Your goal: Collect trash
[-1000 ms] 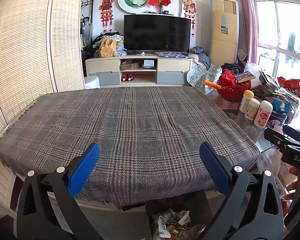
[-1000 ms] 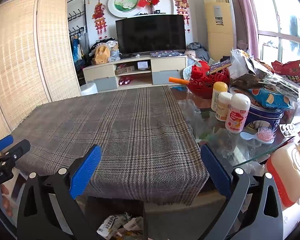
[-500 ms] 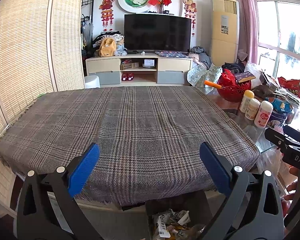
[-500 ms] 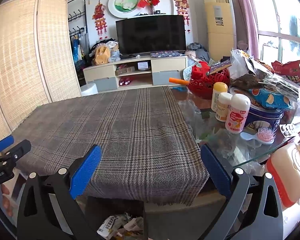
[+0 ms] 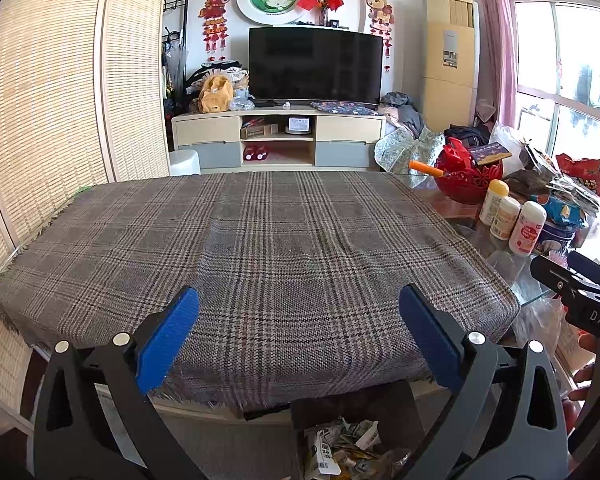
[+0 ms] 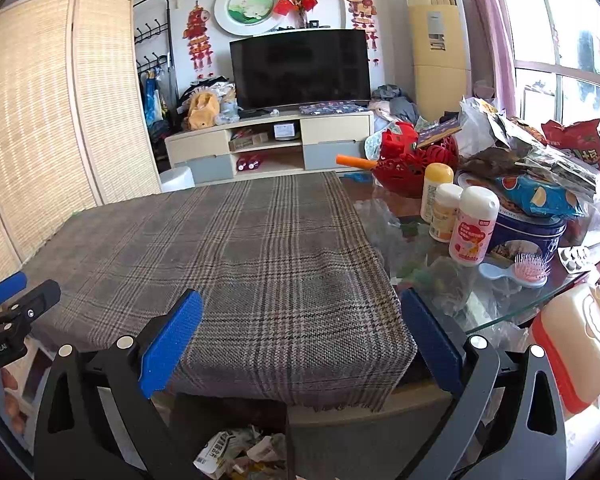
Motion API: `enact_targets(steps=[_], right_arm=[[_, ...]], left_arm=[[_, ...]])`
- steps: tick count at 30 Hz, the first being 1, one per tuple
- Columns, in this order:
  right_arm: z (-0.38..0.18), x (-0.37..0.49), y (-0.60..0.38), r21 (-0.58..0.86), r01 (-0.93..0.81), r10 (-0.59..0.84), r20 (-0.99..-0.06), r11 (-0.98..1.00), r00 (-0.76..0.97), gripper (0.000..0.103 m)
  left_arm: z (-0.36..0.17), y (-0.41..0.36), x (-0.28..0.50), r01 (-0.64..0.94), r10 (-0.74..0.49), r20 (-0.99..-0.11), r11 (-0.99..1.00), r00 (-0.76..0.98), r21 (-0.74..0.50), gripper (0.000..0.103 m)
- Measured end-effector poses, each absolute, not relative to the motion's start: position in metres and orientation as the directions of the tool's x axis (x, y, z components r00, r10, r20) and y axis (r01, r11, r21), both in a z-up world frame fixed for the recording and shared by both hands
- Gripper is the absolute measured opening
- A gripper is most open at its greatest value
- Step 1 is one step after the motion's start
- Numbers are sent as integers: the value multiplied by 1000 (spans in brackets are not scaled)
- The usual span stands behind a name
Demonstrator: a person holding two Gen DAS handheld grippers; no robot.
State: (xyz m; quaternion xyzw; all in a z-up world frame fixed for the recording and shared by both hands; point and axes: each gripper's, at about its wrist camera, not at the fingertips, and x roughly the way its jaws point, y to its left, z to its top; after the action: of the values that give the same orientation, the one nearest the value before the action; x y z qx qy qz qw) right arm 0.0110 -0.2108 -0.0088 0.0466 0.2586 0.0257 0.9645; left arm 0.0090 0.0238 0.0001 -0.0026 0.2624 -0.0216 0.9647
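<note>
Trash (image 5: 340, 446) sits in the dark bin (image 5: 396, 398) at the bottom centre of both views, tucked below the plaid-covered bench (image 5: 260, 248) edge, right under both the left gripper (image 5: 298, 334) and right gripper (image 6: 300, 336), each spread wide and empty.

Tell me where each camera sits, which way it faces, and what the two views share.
Left wrist: on the open left tongs, facing across the grey plaid tablecloth toward the black television; right tongs and fingers at right edge.
Right wrist: on the open right tongs, farther right, same heading; left tongs at left edge.
Shared: tablecloth, television, red plastic basket, paper trash in the dark bin below.
</note>
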Motion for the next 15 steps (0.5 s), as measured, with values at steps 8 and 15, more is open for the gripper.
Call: enact_targets(steps=[8, 15], right_arm=[[-9, 11, -212, 107, -19, 70, -498, 994, 864, 100], [-10, 11, -211, 108, -13, 66, -501, 994, 863, 100]], left_arm=[[1, 25, 9, 35, -43, -506, 999, 862, -25, 95], [1, 26, 11, 38, -56, -523, 998, 850, -46, 95]])
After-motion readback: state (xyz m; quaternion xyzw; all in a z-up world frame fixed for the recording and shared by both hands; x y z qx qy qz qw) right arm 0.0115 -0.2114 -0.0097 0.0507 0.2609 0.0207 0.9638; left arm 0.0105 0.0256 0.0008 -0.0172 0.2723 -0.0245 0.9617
